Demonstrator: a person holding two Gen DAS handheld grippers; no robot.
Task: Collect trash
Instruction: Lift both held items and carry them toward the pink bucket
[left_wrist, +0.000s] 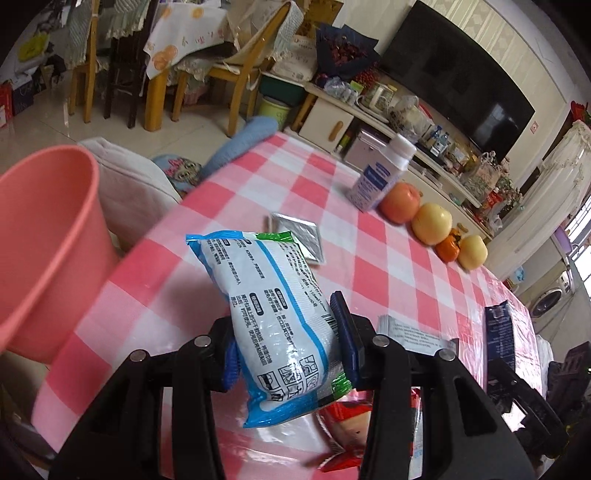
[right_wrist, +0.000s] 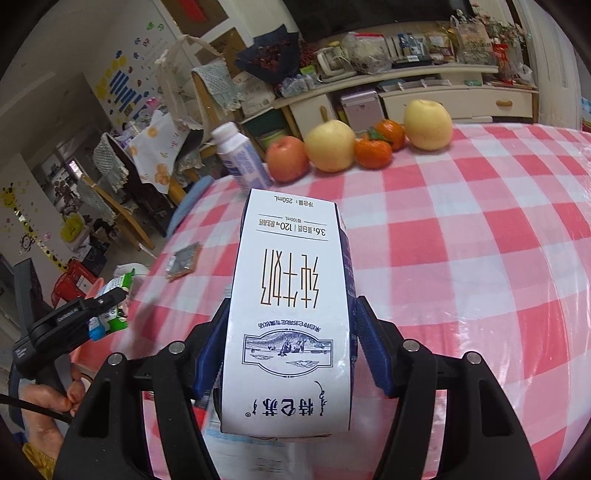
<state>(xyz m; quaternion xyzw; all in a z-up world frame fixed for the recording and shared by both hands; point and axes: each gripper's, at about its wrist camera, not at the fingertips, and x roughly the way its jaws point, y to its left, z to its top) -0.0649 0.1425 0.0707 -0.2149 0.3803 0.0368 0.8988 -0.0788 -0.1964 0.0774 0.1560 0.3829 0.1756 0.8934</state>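
My left gripper (left_wrist: 288, 339) is shut on a white and blue snack packet (left_wrist: 273, 306), which it holds above the pink-checked table (left_wrist: 373, 280). A pink bin (left_wrist: 44, 251) stands just left of it, beyond the table edge. My right gripper (right_wrist: 291, 350) is shut on a white and dark blue milk carton (right_wrist: 291, 314), which lies lengthwise between the pads. The right wrist view also shows the left gripper (right_wrist: 110, 306) with the packet (right_wrist: 118, 284) at far left. A silver sachet (left_wrist: 299, 236) lies flat on the cloth ahead. A red wrapper (left_wrist: 347, 424) lies under the left gripper.
A white and blue bottle (left_wrist: 380, 173) stands at the far edge beside a row of apples and oranges (right_wrist: 332, 146). A white printed sachet (left_wrist: 410, 332) lies near the front. Chairs, a cabinet and a television fill the room behind. A hand (right_wrist: 48, 398) grips the left handle.
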